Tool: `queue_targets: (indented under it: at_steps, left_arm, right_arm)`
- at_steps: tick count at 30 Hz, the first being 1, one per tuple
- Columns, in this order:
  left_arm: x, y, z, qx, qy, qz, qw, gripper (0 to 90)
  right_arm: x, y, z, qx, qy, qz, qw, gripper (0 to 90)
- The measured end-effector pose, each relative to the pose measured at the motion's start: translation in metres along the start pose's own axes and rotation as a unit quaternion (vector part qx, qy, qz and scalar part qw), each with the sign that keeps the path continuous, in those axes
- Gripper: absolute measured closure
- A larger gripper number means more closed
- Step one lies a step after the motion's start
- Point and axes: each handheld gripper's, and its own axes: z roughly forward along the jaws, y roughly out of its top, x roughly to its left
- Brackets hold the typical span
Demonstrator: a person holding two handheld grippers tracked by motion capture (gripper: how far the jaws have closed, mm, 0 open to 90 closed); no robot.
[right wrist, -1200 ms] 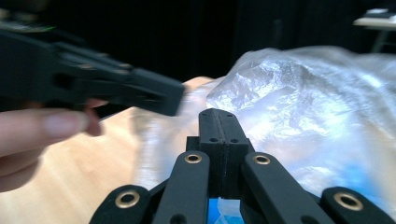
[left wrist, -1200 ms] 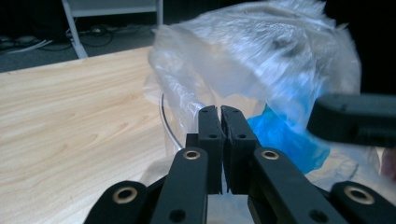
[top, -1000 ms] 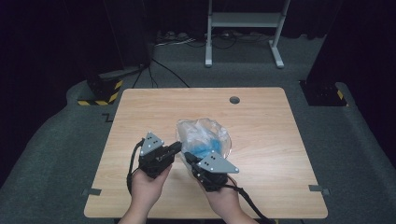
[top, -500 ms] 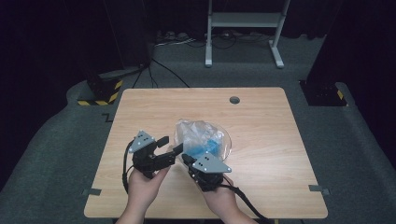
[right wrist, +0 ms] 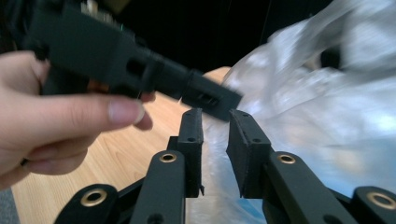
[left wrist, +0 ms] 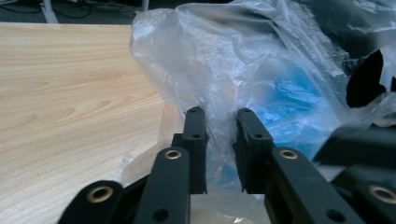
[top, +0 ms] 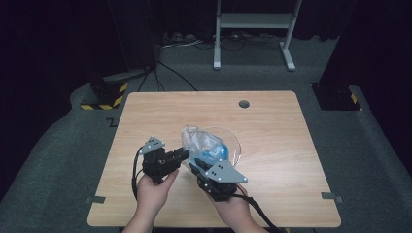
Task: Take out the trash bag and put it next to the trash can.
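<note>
Both my grippers meet at the clear plastic bag (top: 210,144) on the table (top: 272,126): left gripper (left wrist: 218,122) slightly parted around its near-left film, right gripper (right wrist: 215,125) likewise, just beside.

right hand-held gripper (right wrist: 215,116): jaws slightly apart | clear plastic bag (right wrist: 322,112): possibly between them | left hand-held gripper (right wrist: 140,70): above

bag (top: 206,141) – clear, blue inside | table (top: 272,121) – light woodgrain | tools – black
</note>
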Motion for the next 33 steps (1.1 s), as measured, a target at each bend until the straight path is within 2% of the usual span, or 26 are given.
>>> queue_targets:
  at_steps: [3, 5, 6, 7, 9, 10, 11, 12, 13, 15, 16, 17, 20, 21, 24, 27, 30, 33]
  left_arm:
    - [0.0, 0.0, 0.0, -0.002, 0.003, 0.002, 1.0, 79.5]
    - [0.002, 0.0, 0.0, -0.005, 0.008, 0.003, 1.0, 84.5]
    - [0.002, 0.0, 0.0, -0.005, 0.008, 0.003, 1.0, 85.0]
    - [0.004, 0.0, 0.001, -0.008, 0.007, -0.001, 0.9999, 85.6]
    - [0.005, 0.0, 0.001, -0.01, 0.008, 0.001, 0.9999, 86.7]
    - [0.005, 0.0, 0.001, -0.01, 0.008, 0.001, 0.9999, 87.3]
    - [0.004, 0.0, 0.001, -0.011, 0.007, 0.003, 0.9999, 87.9]
    - [0.004, 0.0, 0.001, -0.011, 0.007, 0.003, 0.9999, 88.0]
    - [0.004, 0.0, 0.0, -0.015, 0.007, 0.002, 0.9999, 88.1]
    - [0.003, 0.001, -0.001, -0.017, 0.006, 0.003, 0.9998, 88.2]
    - [0.003, 0.001, -0.001, -0.017, 0.006, 0.003, 0.9998, 88.2]
    - [0.002, 0.002, -0.002, -0.02, 0.005, 0.006, 0.9998, 88.3]
    - [0.0, 0.004, -0.004, -0.025, 0.002, 0.007, 0.9997, 88.3]
    - [-0.001, 0.005, -0.005, -0.03, 0.0, 0.012, 0.9995, 88.3]
    - [-0.002, 0.006, -0.007, -0.038, -0.001, 0.018, 0.9991, 88.3]
    - [-0.003, 0.008, -0.012, -0.049, -0.003, 0.021, 0.9986, 88.4]
    - [-0.005, 0.01, -0.017, -0.065, -0.003, 0.036, 0.9972, 88.5]
    - [-0.006, 0.012, -0.023, -0.085, -0.007, 0.044, 0.9954, 88.6]
  right_arm:
    - [-0.004, 0.005, -0.008, -0.006, -0.004, 0.0, 1.0, 73.0]
    - [-0.015, 0.013, -0.024, -0.017, -0.005, 0.003, 0.9998, 71.3]
    - [-0.015, 0.013, -0.024, -0.017, -0.005, 0.003, 0.9998, 71.3]
    - [-0.022, 0.016, -0.037, -0.021, -0.012, 0.005, 0.9997, 70.4]
    - [-0.029, 0.015, -0.048, -0.023, -0.025, 0.0, 0.9994, 69.5]
    - [-0.029, 0.015, -0.048, -0.023, -0.025, 0.0, 0.9994, 69.5]
    - [-0.039, 0.011, -0.062, -0.021, -0.045, -0.003, 0.9988, 67.9]
    - [-0.039, 0.011, -0.062, -0.021, -0.045, -0.003, 0.9988, 67.9]
    - [-0.052, 0.004, -0.072, -0.023, -0.064, 0.005, 0.9977, 65.9]
    - [-0.065, -0.004, -0.077, -0.022, -0.08, 0.017, 0.9964, 63.7]
    - [-0.065, -0.004, -0.077, -0.022, -0.08, 0.017, 0.9964, 63.7]
    - [-0.082, -0.018, -0.078, -0.012, -0.102, 0.037, 0.994, 62.0]
    - [-0.094, -0.029, -0.075, 0.008, -0.113, 0.046, 0.9925, 59.7]
    - [-0.108, -0.044, -0.069, 0.031, -0.136, 0.048, 0.9891, 57.4]
    - [-0.123, -0.064, -0.059, 0.067, -0.15, 0.059, 0.9847, 54.1]
    - [-0.136, -0.085, -0.047, 0.102, -0.162, 0.049, 0.9802, 50.1]
    - [-0.153, -0.105, -0.035, 0.155, -0.163, 0.084, 0.9708, 45.6]
    - [-0.161, -0.116, -0.03, 0.177, -0.17, 0.093, 0.9649, 43.7]
